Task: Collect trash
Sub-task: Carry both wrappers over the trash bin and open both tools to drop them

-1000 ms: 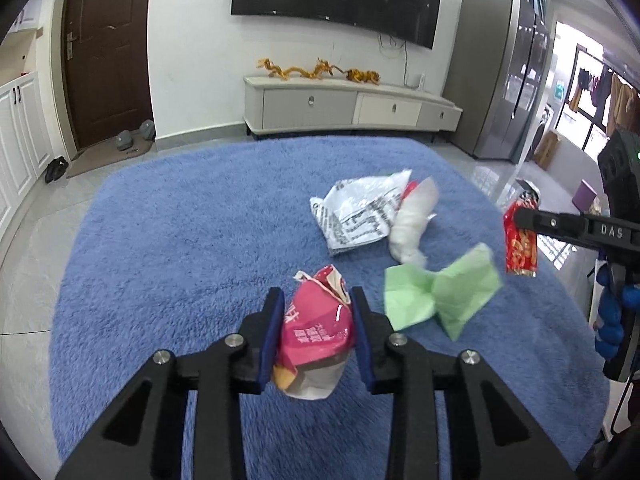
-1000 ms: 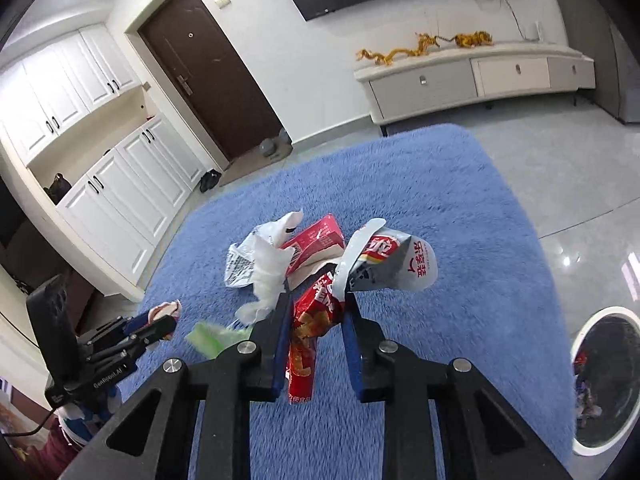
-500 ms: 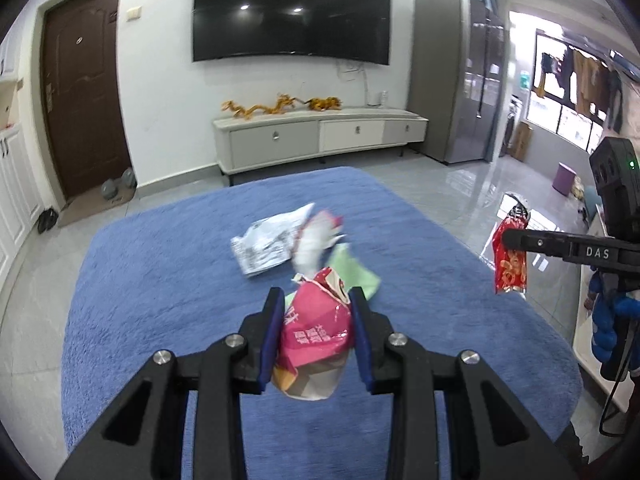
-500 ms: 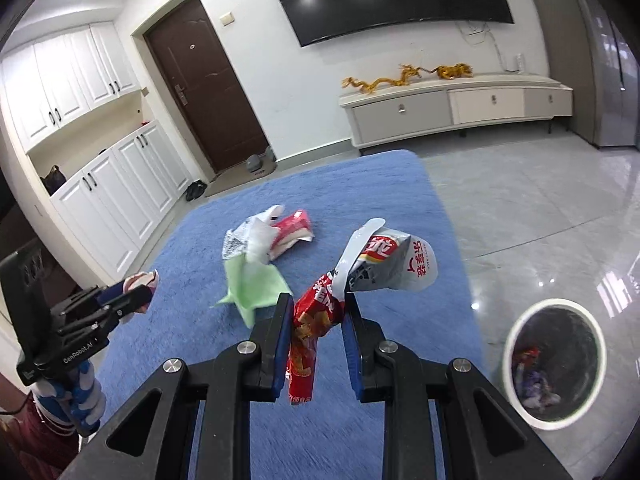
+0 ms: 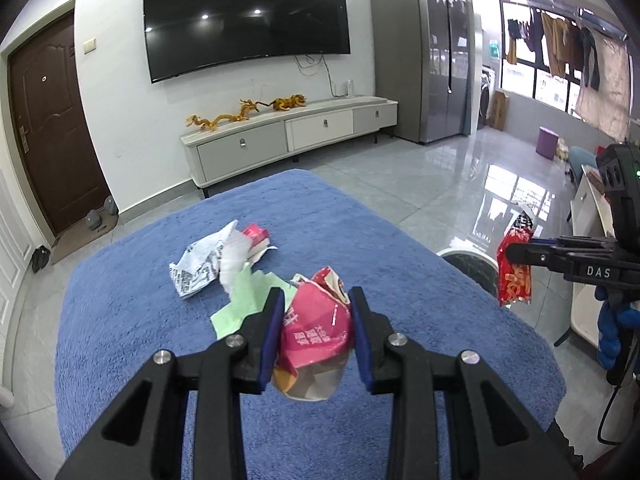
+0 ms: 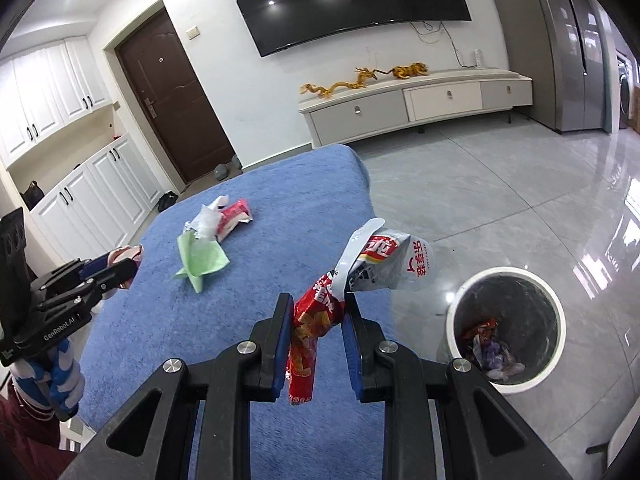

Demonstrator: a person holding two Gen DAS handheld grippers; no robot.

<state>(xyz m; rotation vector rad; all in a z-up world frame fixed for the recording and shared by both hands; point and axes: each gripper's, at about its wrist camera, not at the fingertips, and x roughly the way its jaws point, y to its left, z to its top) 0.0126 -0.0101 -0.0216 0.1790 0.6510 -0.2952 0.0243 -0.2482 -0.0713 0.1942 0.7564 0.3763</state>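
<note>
Two grippers are loaded: the right gripper (image 6: 316,338) clamps a red snack wrapper (image 6: 310,334) hanging lengthwise, with the white bin (image 6: 508,322) on the floor just right of it, nearer than to the left gripper (image 5: 314,338), which pinches a pink packet (image 5: 316,332). More litter, seemingly wrappers and green paper (image 6: 200,256), lies on the blue-carpeted table (image 5: 132,308).

1. White wall (image 5: 112,80) with black TV (image 5: 246,20); brown door (image 5: 48,128) at left.
2. Low white cabinet (image 5: 288,136) under TV, gold dragon figures (image 5: 244,114) on top.
3. Grey glossy tile floor (image 6: 520,184); blue rug (image 5: 120,300).
4. Grey fridge (image 5: 420,60); window (image 5: 560,56) at right, laundry hanging.
5. White cupboards (image 6: 48,88) beside door.
</note>
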